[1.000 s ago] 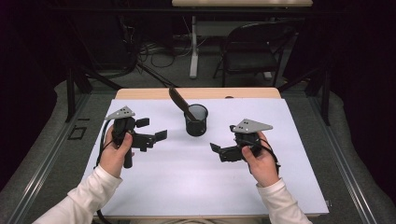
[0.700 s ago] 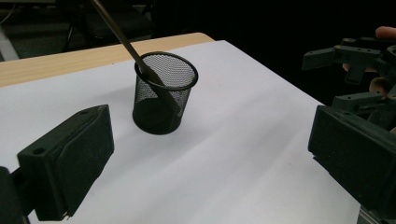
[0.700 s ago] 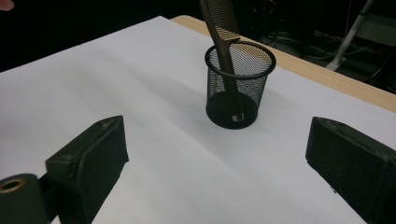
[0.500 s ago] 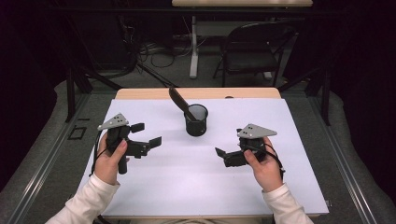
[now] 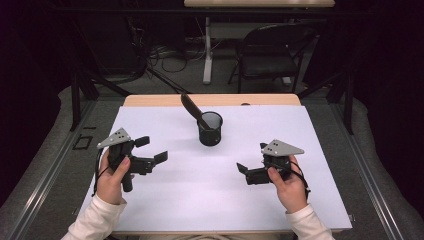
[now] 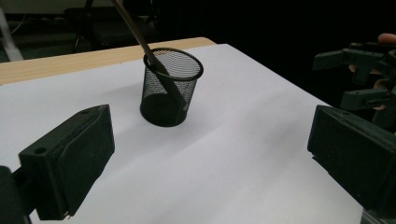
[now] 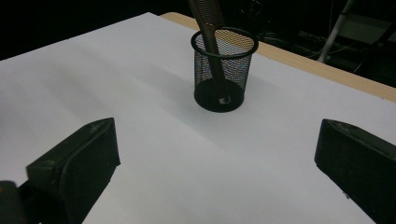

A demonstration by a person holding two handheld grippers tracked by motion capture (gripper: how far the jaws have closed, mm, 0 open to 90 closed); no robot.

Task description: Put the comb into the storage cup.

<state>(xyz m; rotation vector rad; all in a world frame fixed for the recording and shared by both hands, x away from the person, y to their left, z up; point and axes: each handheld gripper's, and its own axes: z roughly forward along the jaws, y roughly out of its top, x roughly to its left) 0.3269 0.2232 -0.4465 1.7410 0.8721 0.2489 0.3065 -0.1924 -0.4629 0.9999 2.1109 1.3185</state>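
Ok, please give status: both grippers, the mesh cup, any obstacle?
Left gripper open, empty. Right gripper open, empty. Mesh cup upright mid-table, dark tool leaning inside. Nothing in between.

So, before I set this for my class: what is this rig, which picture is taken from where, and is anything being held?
There is no robot here. A person sits at a table covered in white and holds a hand tool with two black jaws in each hand: the left gripper and the right gripper. The wide picture comes from a fixed camera above, looking down; the forearms enter from the bottom. The other two come from small cameras riding on each gripper, looking out between its own jaws. On the table stands a black mesh cup with a dark, long-handled tool leaning in it. Both grippers are open and hold nothing; both point toward the cup but stand apart from it.
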